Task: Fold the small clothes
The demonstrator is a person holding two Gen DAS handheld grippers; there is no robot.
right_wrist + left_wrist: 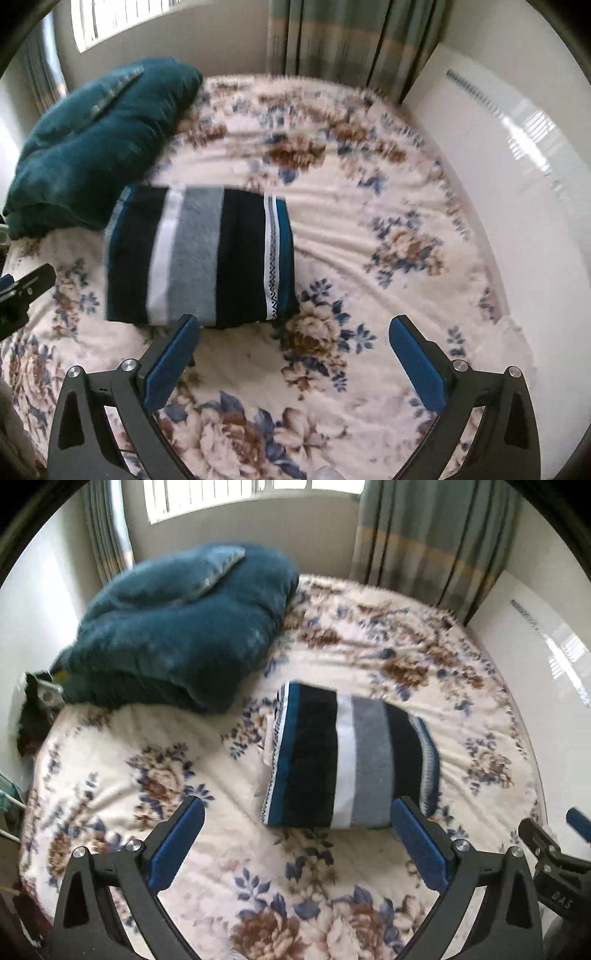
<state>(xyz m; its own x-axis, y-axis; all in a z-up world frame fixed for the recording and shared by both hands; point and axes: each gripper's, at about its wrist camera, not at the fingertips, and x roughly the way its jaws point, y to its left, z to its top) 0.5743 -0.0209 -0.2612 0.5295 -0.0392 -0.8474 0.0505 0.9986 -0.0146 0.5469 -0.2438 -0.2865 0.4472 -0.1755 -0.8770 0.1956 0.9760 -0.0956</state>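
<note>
A folded striped garment (343,760), black, white, grey and teal, lies flat on the floral bedspread (147,775). My left gripper (297,806) is open and empty, just in front of the garment's near edge, its right finger (421,845) close to the garment's near right corner. In the right wrist view the same garment (199,254) lies to the upper left. My right gripper (295,325) is open and empty, its left finger (173,362) at the garment's near edge. The right gripper also shows in the left wrist view at the right edge (554,849).
A teal folded blanket or pillow (177,627) sits at the bed's far left (96,140). A white glossy wall or cabinet (498,166) runs along the bed's right side. Curtains (424,535) and a window are behind. Dark clutter (33,716) lies at the left edge.
</note>
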